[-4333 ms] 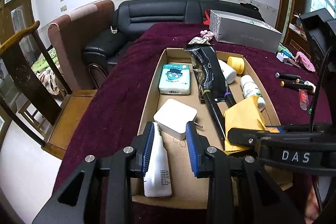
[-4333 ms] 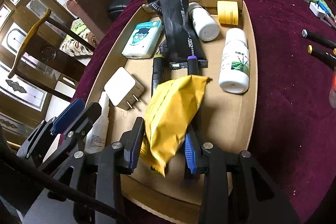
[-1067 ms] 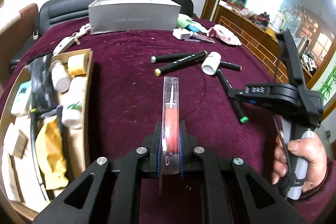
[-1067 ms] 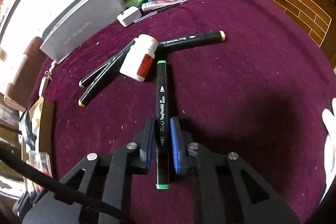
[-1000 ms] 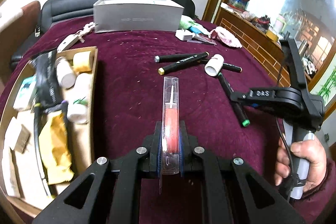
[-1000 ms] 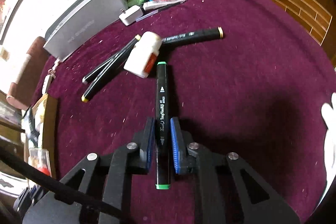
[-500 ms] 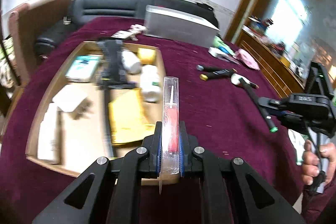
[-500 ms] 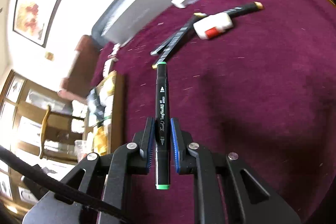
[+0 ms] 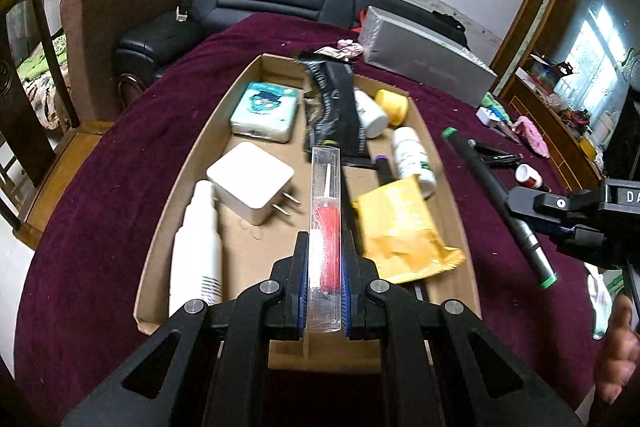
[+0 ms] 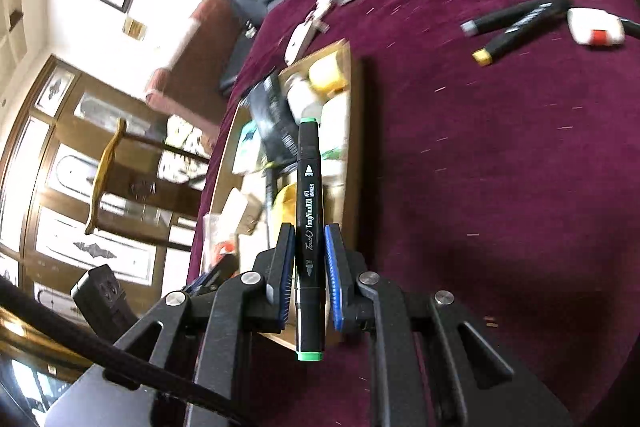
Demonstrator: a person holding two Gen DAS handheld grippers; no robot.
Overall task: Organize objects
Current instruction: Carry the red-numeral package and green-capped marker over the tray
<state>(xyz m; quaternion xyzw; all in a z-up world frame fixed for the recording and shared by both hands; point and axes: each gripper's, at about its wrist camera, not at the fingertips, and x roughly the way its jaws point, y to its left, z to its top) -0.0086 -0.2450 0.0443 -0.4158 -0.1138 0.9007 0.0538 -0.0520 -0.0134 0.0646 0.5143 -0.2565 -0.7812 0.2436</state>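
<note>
Clamped between the blue pads (image 9: 303,281) of the left gripper (image 9: 325,283) is a clear plastic case with a red-filled syringe inside (image 9: 326,227), held lengthwise along the fingers so it points out over the shallow brown cardboard tray (image 9: 192,163). That lengthwise grip looks suited to laying it flat in the bare strip between the white plug-in charger block (image 9: 251,183) and the crumpled yellow packet (image 9: 400,227). Beside the charger lies a white squeeze bottle (image 9: 197,247); farther back sit a teal tissue pack (image 9: 266,111) and small white pill bottles (image 9: 412,157).

Off the tray's right edge, the right gripper (image 10: 308,263) pinches a black green-capped art marker (image 10: 309,227) near its middle, also in line with its fingers, poised above the maroon tablecloth (image 10: 500,167) just beside the tray wall. More black markers (image 10: 516,19) and a white red-labelled bottle (image 10: 596,27) lie loose on the cloth, probably next for collection.
</note>
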